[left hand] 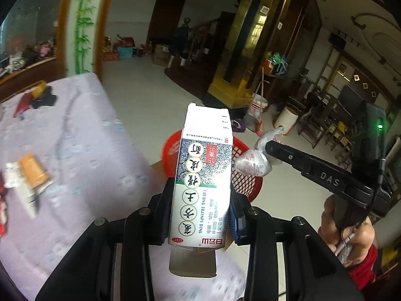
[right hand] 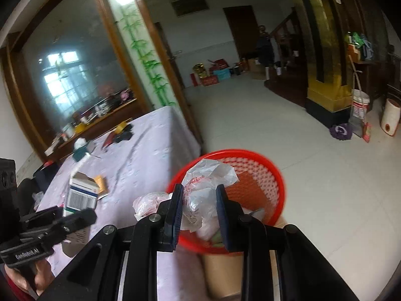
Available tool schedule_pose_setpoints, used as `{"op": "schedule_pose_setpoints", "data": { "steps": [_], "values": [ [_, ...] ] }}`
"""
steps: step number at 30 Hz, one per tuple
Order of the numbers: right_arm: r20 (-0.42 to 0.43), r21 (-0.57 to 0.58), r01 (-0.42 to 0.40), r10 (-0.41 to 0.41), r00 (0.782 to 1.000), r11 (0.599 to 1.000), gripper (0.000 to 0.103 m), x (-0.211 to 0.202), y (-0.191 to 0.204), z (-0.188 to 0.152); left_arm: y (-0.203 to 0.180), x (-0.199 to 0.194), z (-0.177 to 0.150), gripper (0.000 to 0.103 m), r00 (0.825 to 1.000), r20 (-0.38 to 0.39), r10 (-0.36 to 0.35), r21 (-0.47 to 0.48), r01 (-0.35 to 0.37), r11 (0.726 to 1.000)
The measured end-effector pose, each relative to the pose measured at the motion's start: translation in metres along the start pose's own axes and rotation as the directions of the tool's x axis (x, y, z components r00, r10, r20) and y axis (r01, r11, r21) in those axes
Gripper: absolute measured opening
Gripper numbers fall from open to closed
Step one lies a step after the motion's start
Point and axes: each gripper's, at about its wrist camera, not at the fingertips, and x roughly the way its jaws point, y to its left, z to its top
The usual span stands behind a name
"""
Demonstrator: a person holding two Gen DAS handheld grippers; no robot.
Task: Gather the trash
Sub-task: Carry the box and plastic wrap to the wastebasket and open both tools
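While left gripper (left hand: 200,200) jaws clamp medicine box (left hand: 204,175), right gripper (right hand: 199,215) jaws clamp plastic bag (right hand: 200,195) over red basket (right hand: 275,183).

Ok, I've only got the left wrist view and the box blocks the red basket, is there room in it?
Observer: Plenty. The red basket holds only a brown card and pale scraps low down.
Operator: Is the right tool lined up with it?
Observer: Yes, the clear bag clamped in it sits in line with the basket's near rim.
Operator: Anything I can't see on my box?
Observer: The box has a barcode on its back, and its far end is open.
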Motion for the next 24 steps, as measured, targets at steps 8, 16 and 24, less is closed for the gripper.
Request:
{"op": "schedule_pose_setpoints", "data": {
  "steps": [8, 16, 24],
  "values": [
    [0.005, 0.025, 0.065, -0.065, 0.998, 0.998, 0.028, 0.014, -0.034, 0.017, -0.003, 0.069, 0.023, 0.035, 0.998, -0.058, -0.017, -0.047, 0.014, 0.999],
    [-0.015, 0.029, 0.079, -0.079, 0.997, 0.996, 0.039, 0.038, -0.047, 0.032, -0.005, 0.088, 0.03, 0.07, 1.0, -0.027, 0.006, -0.051, -0.007, 0.999],
    [0.011, 0.058, 0.044, -0.045, 0.999, 0.997, 0.044, 0.023, -0.047, 0.025, 0.006, 0.044, 0.017, 0.07, 1.0, -0.005, 0.024, -0.055, -0.025, 0.998]
  ]
}}
